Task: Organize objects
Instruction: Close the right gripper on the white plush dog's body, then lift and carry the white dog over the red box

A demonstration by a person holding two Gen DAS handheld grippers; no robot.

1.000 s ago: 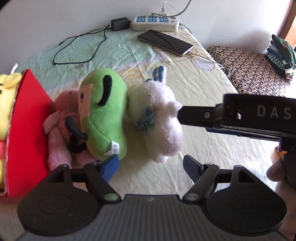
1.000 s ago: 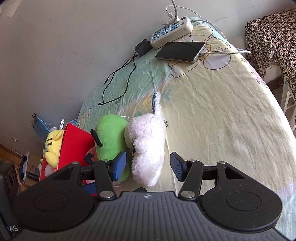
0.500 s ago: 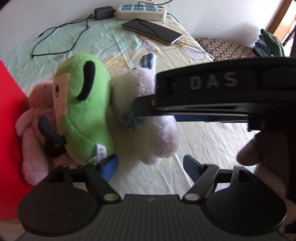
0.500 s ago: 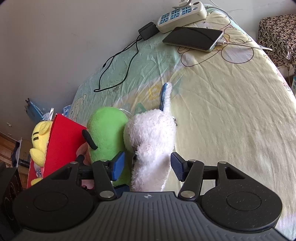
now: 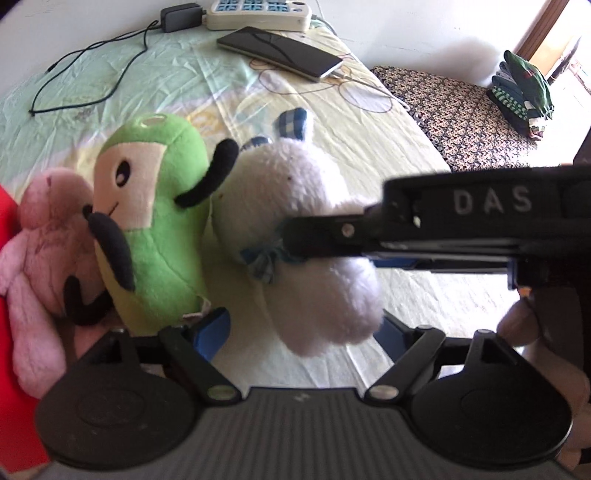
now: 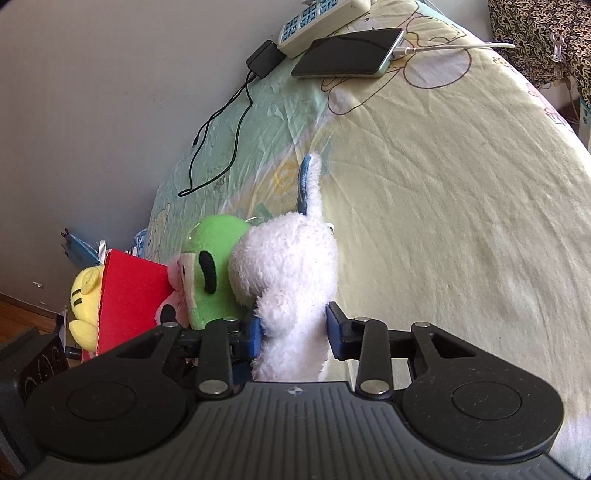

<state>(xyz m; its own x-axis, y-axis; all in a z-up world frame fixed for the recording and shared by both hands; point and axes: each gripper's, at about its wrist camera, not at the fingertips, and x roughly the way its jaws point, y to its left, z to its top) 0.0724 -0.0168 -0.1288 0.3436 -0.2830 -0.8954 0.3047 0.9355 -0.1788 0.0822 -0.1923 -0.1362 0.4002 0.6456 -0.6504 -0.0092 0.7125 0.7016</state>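
Note:
A white plush rabbit [image 5: 303,206] with blue checked ears lies on the bed beside a green plush [image 5: 147,206] and a pink plush [image 5: 44,240], next to a red box [image 5: 11,295]. My right gripper [image 6: 293,330] reaches in from the right of the left wrist view; its jaws are closing and its blue pads [image 6: 255,332] press the white rabbit's [image 6: 288,266] body. My left gripper [image 5: 303,332] is open and widening. The rabbit's lower end hangs between its fingers, untouched. A yellow plush [image 6: 85,302] sits behind the red box [image 6: 129,295].
A phone [image 5: 280,51], a power strip [image 5: 258,14] and a charger [image 5: 181,18] with a black cable lie at the far end of the bed by the wall. A patterned seat [image 5: 454,118] with folded clothes [image 5: 524,92] stands to the right.
The right jaws have come together on the white rabbit. The left jaws have spread wider. Both grippers have sunk closer to the toys, and the green plush now shows its face.

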